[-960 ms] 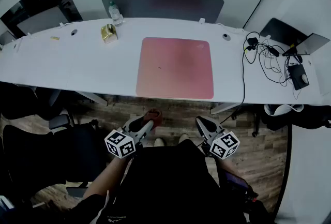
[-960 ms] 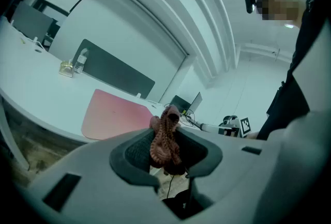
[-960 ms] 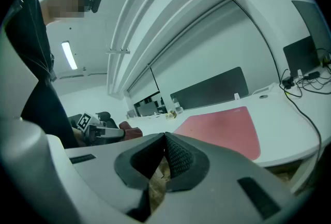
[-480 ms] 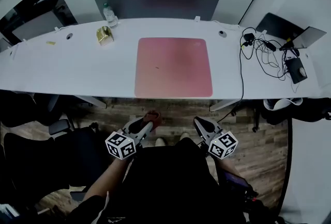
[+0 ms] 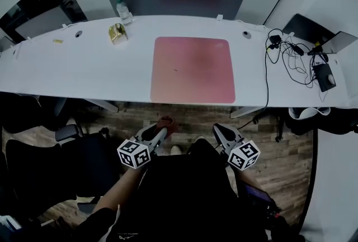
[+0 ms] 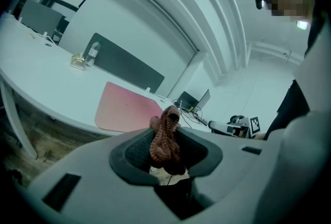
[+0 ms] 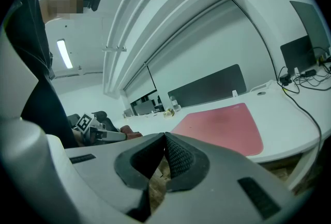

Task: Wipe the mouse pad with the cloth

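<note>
A pink mouse pad [image 5: 192, 70] lies flat in the middle of the long white desk [image 5: 67, 73]; it also shows in the left gripper view [image 6: 124, 108] and the right gripper view [image 7: 222, 127]. My left gripper [image 5: 160, 130] hangs below the desk's front edge, over the wooden floor, shut on a crumpled reddish-brown cloth [image 6: 165, 137] that sticks up between its jaws. The right gripper [image 5: 221, 131] hangs level with it, to the right, jaws pressed together with nothing in them. Both are well short of the pad.
A gold box [image 5: 117, 33] and a water bottle [image 5: 122, 12] stand at the desk's back left. Tangled cables [image 5: 291, 62], a laptop [image 5: 330, 42] and a black device [image 5: 325, 77] fill the right end. A dark divider panel [image 5: 175, 1] runs behind the desk. Office chairs [image 5: 50, 168] stand at the left.
Only the head view has shifted a little, so the desk sits slightly higher and to the right. Both grippers stay low and close to the body, the cloth still held.
</note>
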`<state>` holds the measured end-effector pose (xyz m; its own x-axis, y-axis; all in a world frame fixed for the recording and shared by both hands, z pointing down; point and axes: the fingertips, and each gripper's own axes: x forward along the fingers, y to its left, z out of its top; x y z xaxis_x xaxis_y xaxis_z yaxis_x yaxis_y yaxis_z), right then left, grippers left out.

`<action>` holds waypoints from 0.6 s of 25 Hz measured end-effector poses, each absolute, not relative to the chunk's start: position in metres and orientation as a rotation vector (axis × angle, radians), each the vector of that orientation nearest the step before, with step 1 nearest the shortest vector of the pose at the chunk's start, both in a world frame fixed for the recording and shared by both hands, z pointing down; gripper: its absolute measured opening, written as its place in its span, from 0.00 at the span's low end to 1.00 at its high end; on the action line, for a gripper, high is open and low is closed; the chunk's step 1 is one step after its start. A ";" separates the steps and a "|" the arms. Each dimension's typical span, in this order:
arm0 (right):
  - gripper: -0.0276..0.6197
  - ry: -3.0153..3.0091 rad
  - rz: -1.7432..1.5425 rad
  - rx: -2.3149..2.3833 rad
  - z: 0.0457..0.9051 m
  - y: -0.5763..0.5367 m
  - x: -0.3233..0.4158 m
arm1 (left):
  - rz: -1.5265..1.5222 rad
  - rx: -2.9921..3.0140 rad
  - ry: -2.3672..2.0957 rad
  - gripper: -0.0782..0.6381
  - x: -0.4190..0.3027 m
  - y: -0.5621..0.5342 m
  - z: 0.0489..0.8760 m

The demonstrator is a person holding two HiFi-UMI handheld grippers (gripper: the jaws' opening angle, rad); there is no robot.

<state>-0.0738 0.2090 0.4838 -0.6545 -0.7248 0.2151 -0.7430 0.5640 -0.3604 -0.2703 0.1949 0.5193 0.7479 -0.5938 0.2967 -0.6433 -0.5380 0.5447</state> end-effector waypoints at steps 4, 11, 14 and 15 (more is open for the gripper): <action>0.08 -2.745 0.693 1.265 0.488 0.200 -0.073 | 0.123 2.245 -0.984 0.28 -0.279 0.182 0.528; 0.08 -2.751 0.746 1.211 0.500 0.171 -0.071 | 0.080 2.120 -1.108 0.28 -0.304 0.144 0.539; 0.08 -2.768 0.753 1.178 0.500 0.150 -0.069 | 0.071 2.085 -1.156 0.28 -0.311 0.122 0.540; 0.08 -2.775 0.752 1.167 0.500 0.143 -0.067 | 0.074 2.079 -1.180 0.28 -0.313 0.114 0.540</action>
<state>-0.0675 0.1430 0.4997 -0.7167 -0.6629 0.2168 -0.6816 0.5999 -0.4190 -0.3135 0.1135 0.5404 0.5767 -0.7218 0.3826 -0.7638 -0.3102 0.5661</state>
